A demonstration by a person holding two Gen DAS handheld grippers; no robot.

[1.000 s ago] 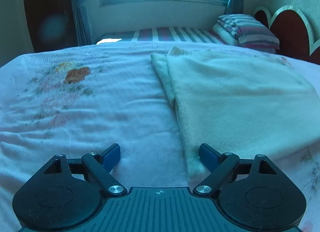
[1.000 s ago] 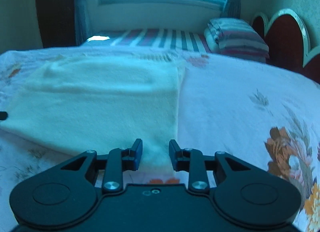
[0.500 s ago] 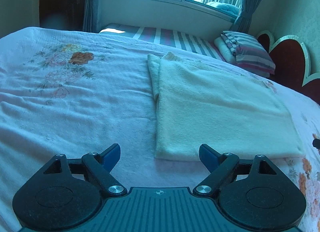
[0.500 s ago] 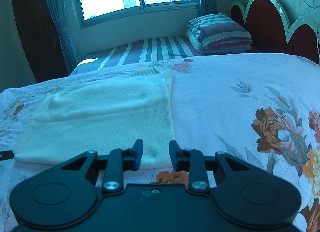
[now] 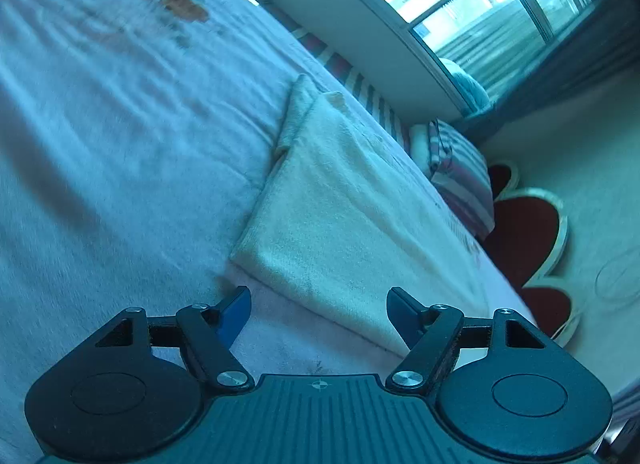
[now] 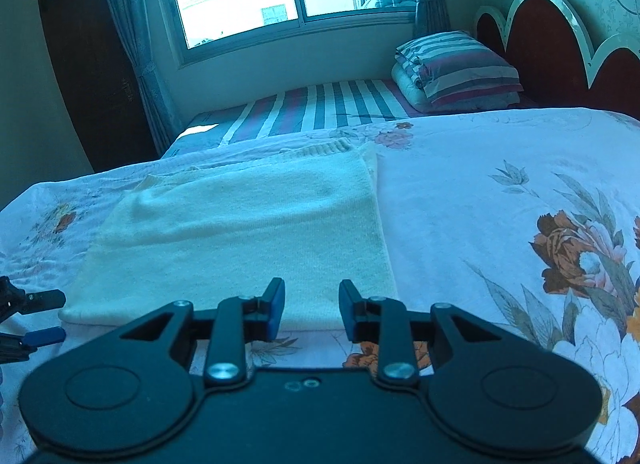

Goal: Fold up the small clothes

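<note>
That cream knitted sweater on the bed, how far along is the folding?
Done: the cream knitted sweater lies flat on the floral bedspread, already folded into a rectangle. In hand: nothing; the left gripper and right gripper are both open and empty near its front edge. Left: probably another fold.

A cream knit garment (image 6: 240, 232) is lying on a pink floral bedspread (image 6: 500, 203); a striped pillow (image 6: 460, 67) is showing red, white and grey in the upper right of the frame.

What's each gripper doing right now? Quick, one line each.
Left gripper: jaws open, just been closing, nothing between them.
Right gripper: jaws open with a narrow gap, holding nothing; cream garment lies beyond.
</note>
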